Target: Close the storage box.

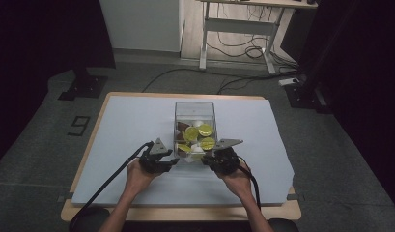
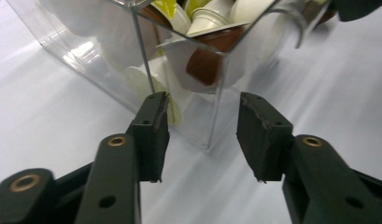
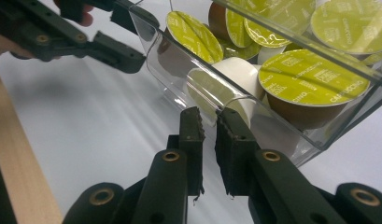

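A clear plastic box (image 1: 195, 112) stands mid-table, holding several coffee capsules (image 1: 204, 130) with yellow-green lids, some brown, some white. My left gripper (image 1: 175, 161) is at its near left corner, open, and in the left gripper view the box's corner edge (image 2: 216, 93) stands just beyond the gap between my jaws (image 2: 202, 135). My right gripper (image 1: 204, 157) is at the near right corner. Its jaws (image 3: 208, 126) are nearly together on the thin rim of the box's wall (image 3: 179, 70). Green-lidded capsules (image 3: 310, 77) lie just behind that wall.
A pale sheet (image 1: 127, 125) covers the wooden table (image 1: 185, 212), with open room left and right of the box. Cables trail from both grippers toward the near edge. Beyond the table are a desk frame (image 1: 233, 29) and floor cables.
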`<state>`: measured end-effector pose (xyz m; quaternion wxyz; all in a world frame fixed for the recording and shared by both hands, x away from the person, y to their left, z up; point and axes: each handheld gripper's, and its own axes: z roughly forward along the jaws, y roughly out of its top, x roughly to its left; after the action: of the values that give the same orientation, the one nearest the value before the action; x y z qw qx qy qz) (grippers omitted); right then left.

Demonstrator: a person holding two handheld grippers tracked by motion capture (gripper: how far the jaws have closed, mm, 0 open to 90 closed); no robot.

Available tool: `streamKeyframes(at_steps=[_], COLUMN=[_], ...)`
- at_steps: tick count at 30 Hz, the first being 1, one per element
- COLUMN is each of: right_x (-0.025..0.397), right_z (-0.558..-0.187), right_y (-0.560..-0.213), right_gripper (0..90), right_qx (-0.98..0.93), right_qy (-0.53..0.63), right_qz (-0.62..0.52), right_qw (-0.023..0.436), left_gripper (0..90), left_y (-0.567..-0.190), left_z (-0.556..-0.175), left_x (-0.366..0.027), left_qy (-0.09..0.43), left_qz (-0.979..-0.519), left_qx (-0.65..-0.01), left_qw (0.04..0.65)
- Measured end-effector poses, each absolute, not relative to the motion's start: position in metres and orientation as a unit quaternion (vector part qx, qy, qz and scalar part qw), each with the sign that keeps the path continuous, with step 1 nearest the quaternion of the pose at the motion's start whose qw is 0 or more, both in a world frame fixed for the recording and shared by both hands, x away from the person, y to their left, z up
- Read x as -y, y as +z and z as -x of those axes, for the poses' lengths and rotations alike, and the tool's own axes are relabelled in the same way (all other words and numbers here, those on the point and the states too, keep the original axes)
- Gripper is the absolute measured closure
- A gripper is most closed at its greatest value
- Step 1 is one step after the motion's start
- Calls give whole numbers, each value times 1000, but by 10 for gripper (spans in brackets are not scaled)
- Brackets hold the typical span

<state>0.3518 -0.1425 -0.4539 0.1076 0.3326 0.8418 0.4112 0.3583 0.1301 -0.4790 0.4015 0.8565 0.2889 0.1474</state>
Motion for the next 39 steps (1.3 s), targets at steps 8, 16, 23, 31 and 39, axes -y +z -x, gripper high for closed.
streamKeyframes(at_steps=[8, 16, 23, 31, 39], right_x=[142, 140, 138, 136, 135], right_z=[-355, -361, -365, -369, -375], right_y=[-454, -455, -454, -454, -454], right_gripper=[803, 805, 808, 816, 820], right_qx=[-838, -836, -836, -836, -836], right_qy=[412, 411, 407, 402, 399], right_qz=[-338, -344, -346, -348, -350], right_qw=[112, 119, 125, 134, 140], left_gripper=[375, 244, 202, 139, 60], left_y=[-484, -495, -504, -511, -519], left_z=[-354, -350, -346, -340, -335], left_x=[-134, -145, -155, -165, -168], left_qy=[139, 116, 114, 108, 110], left_qz=[-858, -857, -857, -856, -865], left_qx=[-294, -304, -312, -322, -326], left_qw=[399, 400, 395, 390, 364])
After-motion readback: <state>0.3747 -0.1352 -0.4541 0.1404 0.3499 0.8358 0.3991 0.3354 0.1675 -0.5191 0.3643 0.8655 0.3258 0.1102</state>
